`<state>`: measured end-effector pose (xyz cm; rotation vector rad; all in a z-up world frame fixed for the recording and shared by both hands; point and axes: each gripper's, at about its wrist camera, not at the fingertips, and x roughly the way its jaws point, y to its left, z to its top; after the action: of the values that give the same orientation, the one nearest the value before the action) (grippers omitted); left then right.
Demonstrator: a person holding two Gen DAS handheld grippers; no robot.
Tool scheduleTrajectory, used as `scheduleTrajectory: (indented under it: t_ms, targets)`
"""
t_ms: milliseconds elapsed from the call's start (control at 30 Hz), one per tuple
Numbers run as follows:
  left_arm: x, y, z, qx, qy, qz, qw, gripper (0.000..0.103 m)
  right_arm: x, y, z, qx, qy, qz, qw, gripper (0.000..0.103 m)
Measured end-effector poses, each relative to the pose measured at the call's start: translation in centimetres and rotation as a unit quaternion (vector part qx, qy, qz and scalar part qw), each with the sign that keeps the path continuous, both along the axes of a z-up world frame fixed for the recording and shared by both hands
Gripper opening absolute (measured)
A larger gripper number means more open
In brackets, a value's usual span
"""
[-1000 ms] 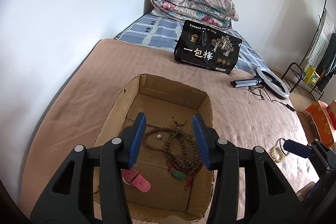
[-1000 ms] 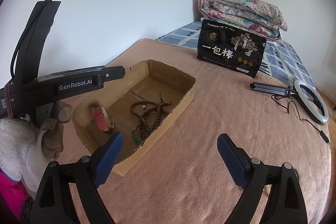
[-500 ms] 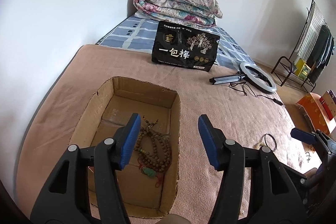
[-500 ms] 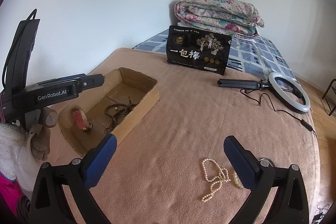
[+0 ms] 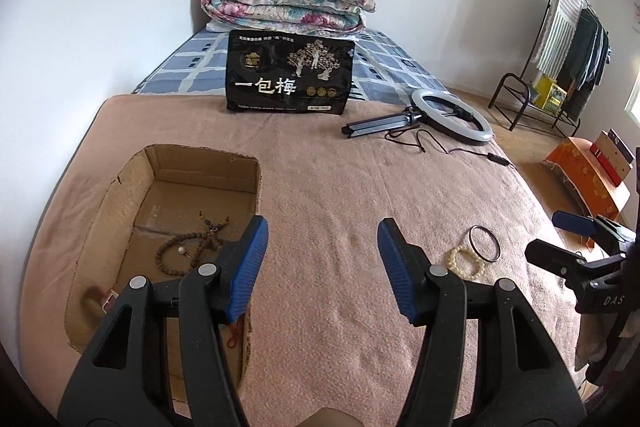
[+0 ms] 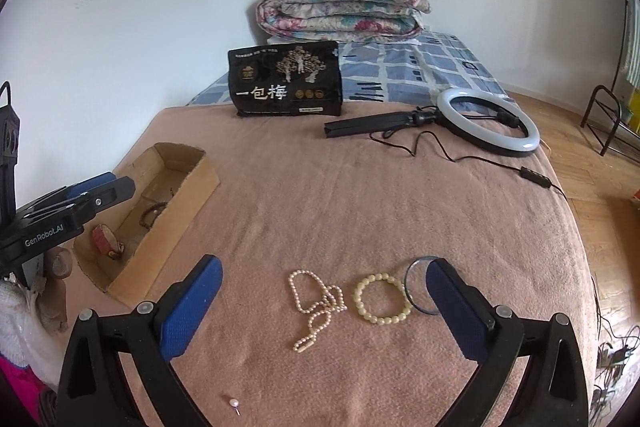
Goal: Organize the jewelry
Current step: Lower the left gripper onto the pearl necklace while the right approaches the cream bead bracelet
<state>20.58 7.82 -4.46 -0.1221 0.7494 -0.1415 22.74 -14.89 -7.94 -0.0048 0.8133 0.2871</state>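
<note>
Left wrist view: the left tongs (image 5: 322,267) stand apart, empty, above the bed's pink blanket (image 5: 320,187). Wooden prayer beads (image 5: 188,251) lie in the cardboard box (image 5: 132,183) at left.

Right wrist view: the right tongs (image 6: 324,307) gape wide, empty, over a pearl necklace (image 6: 316,301), a cream bead bracelet (image 6: 382,299) and a thin bangle (image 6: 416,283) on the blanket.

"一包梅" on black bag (image 5: 289,77), "GenRobot.AI" on left gripper (image 6: 94,193) body, "DAS" on right gripper (image 5: 560,239) body
</note>
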Motion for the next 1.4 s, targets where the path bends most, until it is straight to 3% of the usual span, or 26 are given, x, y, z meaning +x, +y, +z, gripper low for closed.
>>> scheduleTrajectory:
  t_ms: [300, 567, 1133, 1400]
  targets:
    - [0.2, -4.8, -1.5, 0.012, 0.015, -0.052, 0.9984, 0.059, 0.8, -5.2, -2.0, 0.008, 0.036, -0.05, 0.998, 0.102]
    - [0.3, -9.3, -3.1, 0.016, 0.034, -0.106, 0.9937, 0.058, 2.2, -8.0, -3.9, 0.039, 0.074, -0.065, 0.994, 0.094]
    - [0.9, -14.1, -8.0, 0.042, 0.086, -0.168, 0.9811, 0.058, 4.8, -9.2, -9.8, 0.106, 0.18, -0.08, 0.975, 0.063]
    - [1.4, -15.4, -10.0, 0.06, 0.099, -0.185, 0.9758, 0.058, 5.6, -9.0, -11.7, 0.127, 0.209, -0.09, 0.966, 0.046]
